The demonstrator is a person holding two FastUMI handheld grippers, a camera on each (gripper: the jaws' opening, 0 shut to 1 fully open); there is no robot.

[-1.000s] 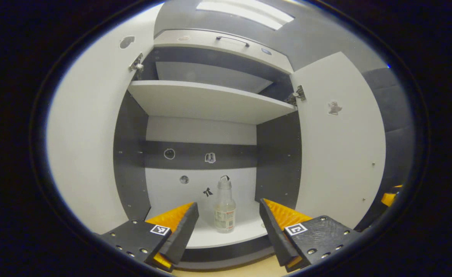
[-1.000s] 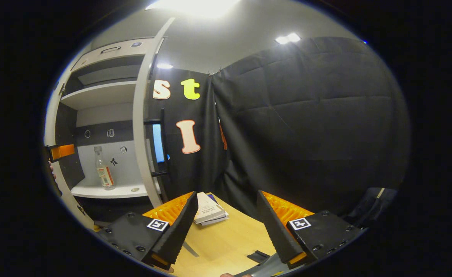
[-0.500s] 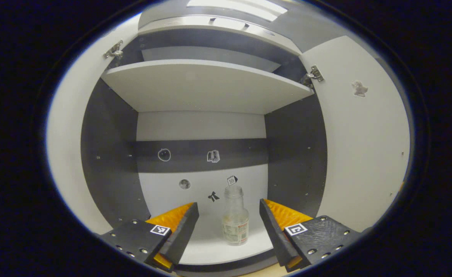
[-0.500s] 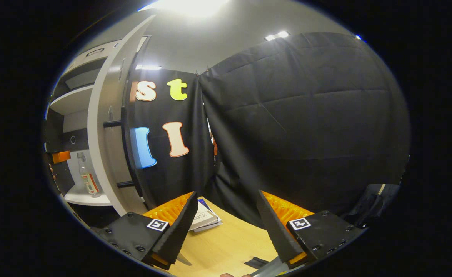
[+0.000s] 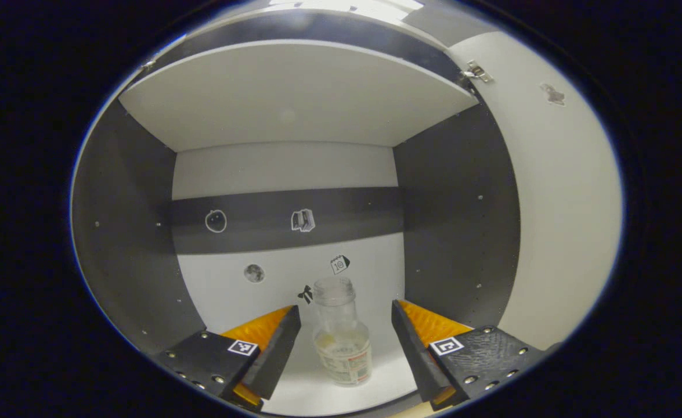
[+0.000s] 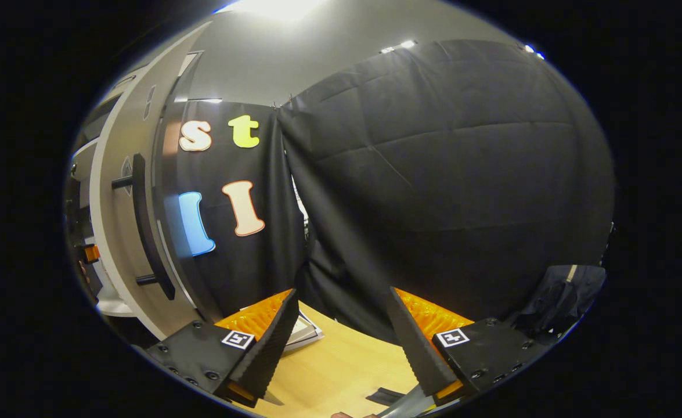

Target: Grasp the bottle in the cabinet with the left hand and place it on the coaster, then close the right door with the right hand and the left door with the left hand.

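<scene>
**A:** What did the left gripper view show?

**B:** The left gripper (image 5: pixel 345 342) reached into the lower compartment of the cabinet (image 5: pixel 126 232), its jaws spread wide and gripping nothing. A clear glass bottle (image 5: pixel 341 339) with a paper label stood upright on the white cabinet floor (image 5: pixel 311 395), between the two fingers (image 5: pixel 274 348) but touching neither. It looked to sit nearer the right finger than the left.

**A:** Which step was that?

**B:** Judging by the layout, the first one: the approach to grasp the bottle. The next move would call for easing a little farther in, centring the bottle, then closing both fingers on its body below the neck.

**A:** How much room was there?

**B:** The shelf (image 5: pixel 294 93) hung well above the bottle's open mouth, so lifting looked safe. The dark side walls stood well apart from the fingers. The right door (image 5: pixel 549 203) stood open at the right edge, leaving the way out free.

**A:** And the right gripper view?

**B:** The right gripper (image 6: pixel 341 342) hovered over a wooden table (image 6: pixel 341 371), jaws wide apart and empty. To its left stood the outer face of that open door (image 6: pixel 114 191), with a long dark bar handle (image 6: pixel 146 232). A book (image 6: pixel 305 331) lay on the table just beyond the left finger. The coaster could not be picked out.
</scene>
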